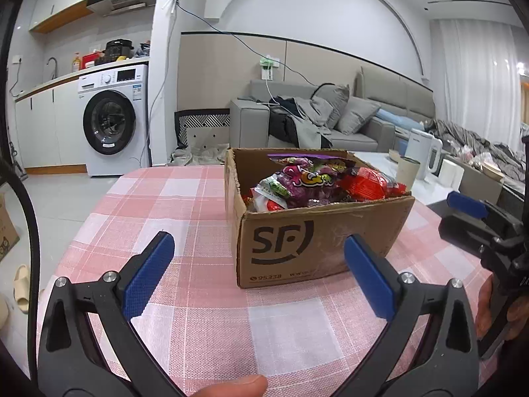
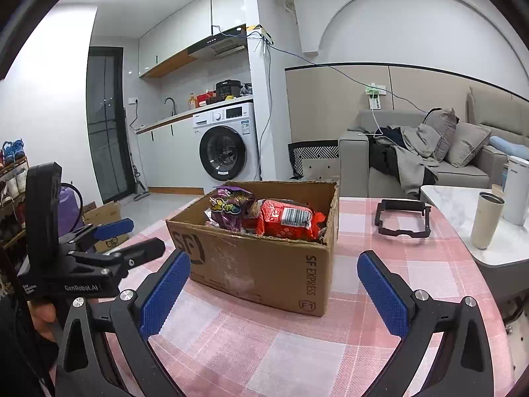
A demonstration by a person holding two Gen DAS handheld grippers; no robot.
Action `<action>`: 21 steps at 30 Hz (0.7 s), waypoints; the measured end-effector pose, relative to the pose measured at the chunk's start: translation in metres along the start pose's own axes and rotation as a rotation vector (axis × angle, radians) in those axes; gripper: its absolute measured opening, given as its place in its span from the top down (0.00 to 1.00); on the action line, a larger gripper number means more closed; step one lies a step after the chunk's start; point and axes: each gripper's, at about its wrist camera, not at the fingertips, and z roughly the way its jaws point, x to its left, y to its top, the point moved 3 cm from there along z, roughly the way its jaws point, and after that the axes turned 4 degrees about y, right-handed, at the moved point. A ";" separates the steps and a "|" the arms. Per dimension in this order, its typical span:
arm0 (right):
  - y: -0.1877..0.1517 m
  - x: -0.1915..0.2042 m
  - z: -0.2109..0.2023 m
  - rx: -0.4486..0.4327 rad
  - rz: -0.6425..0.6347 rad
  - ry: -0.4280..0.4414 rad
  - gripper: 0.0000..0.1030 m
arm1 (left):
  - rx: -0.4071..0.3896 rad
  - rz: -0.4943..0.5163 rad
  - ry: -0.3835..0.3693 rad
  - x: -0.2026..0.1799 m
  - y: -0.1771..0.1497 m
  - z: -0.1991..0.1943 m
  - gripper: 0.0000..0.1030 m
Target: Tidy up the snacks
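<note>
Surface: pink checked counter (image 1: 198, 330), SF cardboard box (image 1: 317, 241) of snack packets (image 2: 284, 220) set on it.
Bearing: box found dead ahead of both grippers, apart.
Left gripper (image 1: 258, 284): fingers spread wide, nothing held.
Right gripper (image 2: 274, 297): fingers spread wide, nothing held.

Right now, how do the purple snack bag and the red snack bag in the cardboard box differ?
The crinkly purple snack bag shows colourful cartoon lettering; the shiny red snack bag shows a white barcode label. In the right wrist view the purple one is on the left, the red one on the right. Both lie inside the brown cardboard box, untouched by either gripper.
</note>
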 end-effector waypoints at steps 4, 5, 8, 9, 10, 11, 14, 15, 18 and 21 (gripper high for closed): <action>-0.006 -0.002 0.000 -0.004 -0.003 -0.012 0.00 | -0.013 -0.011 0.013 0.003 -0.004 0.000 0.01; -0.007 -0.003 0.001 -0.004 -0.004 -0.015 0.00 | -0.009 -0.010 0.014 0.003 -0.006 0.001 0.01; -0.010 -0.003 0.003 -0.008 -0.013 -0.022 0.00 | -0.014 -0.012 0.011 0.003 -0.006 0.001 0.01; -0.011 -0.003 0.004 -0.006 -0.015 -0.022 0.00 | -0.012 -0.012 0.014 0.003 -0.006 0.001 0.01; -0.011 -0.004 0.005 -0.003 -0.015 -0.023 0.00 | -0.014 -0.013 0.015 0.003 -0.006 0.001 0.01; -0.011 -0.004 0.005 -0.004 -0.015 -0.024 0.00 | -0.016 -0.014 0.014 0.003 -0.006 0.002 0.01; -0.010 -0.004 0.005 -0.010 -0.017 -0.023 0.00 | -0.022 -0.012 0.015 0.002 -0.006 0.000 0.01; -0.011 -0.004 0.004 -0.012 -0.019 -0.022 0.00 | -0.023 -0.009 0.015 0.001 -0.006 -0.001 0.01; -0.011 -0.002 0.002 -0.026 -0.025 -0.032 0.00 | -0.018 -0.001 0.016 -0.001 -0.007 0.000 0.01; -0.011 0.000 0.001 -0.032 -0.038 -0.030 0.00 | -0.016 0.004 0.013 -0.002 -0.007 0.000 0.01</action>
